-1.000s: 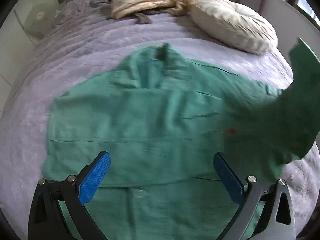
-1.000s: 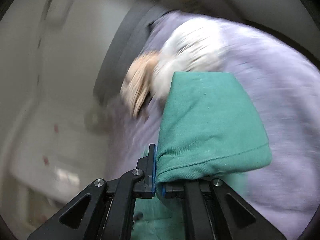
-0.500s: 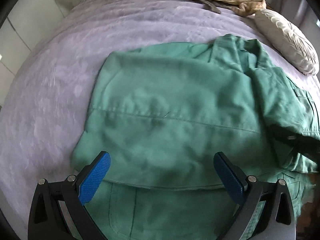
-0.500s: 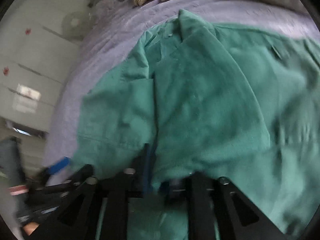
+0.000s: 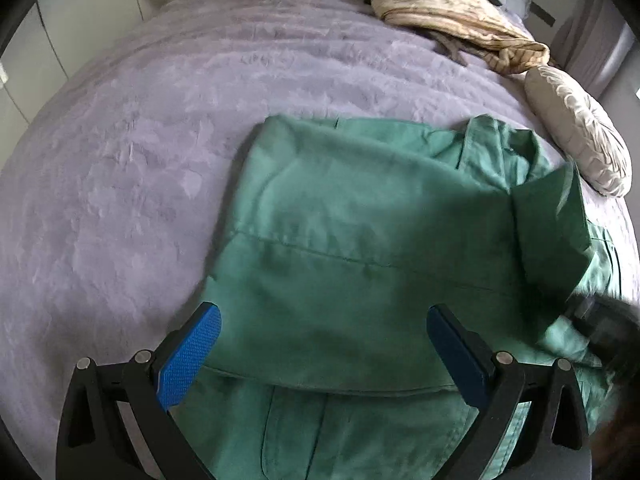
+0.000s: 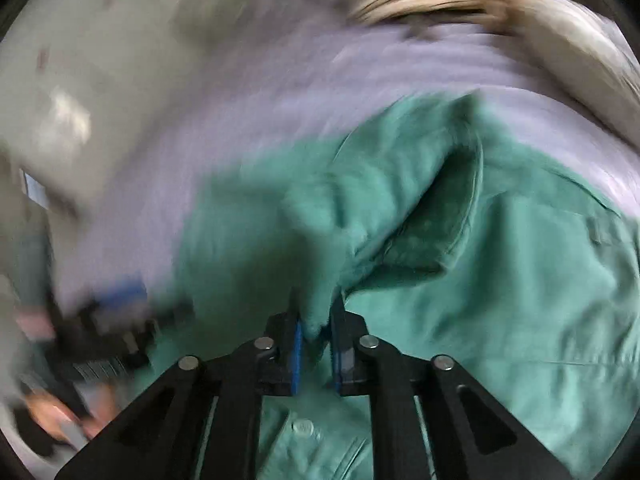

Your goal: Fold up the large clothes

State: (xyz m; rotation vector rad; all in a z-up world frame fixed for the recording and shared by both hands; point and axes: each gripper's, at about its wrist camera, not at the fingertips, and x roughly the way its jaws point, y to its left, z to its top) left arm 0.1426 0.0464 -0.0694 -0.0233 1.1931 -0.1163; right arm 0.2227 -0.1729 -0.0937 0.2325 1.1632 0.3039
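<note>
A large green shirt point(image 5: 360, 248) lies on the purple bedspread point(image 5: 120, 184), with its left side folded in over the body. My left gripper point(image 5: 322, 344) is open and empty, hovering just above the shirt's lower part. My right gripper point(image 6: 316, 328) is nearly shut on a fold of the green sleeve point(image 6: 384, 216), which it holds over the shirt's body; that view is blurred by motion. The right gripper shows as a dark blur at the right edge of the left wrist view point(image 5: 604, 328). The left gripper shows blurred at the left of the right wrist view point(image 6: 116, 320).
A beige striped garment point(image 5: 448, 16) is heaped at the far end of the bed. A pale cushion point(image 5: 580, 128) lies at the far right beside the shirt's collar. White cupboards point(image 5: 24, 52) stand to the left of the bed.
My right gripper has carried the sleeve from high in the air across and down onto the shirt's body. My left gripper has shifted left, staying open above the shirt.
</note>
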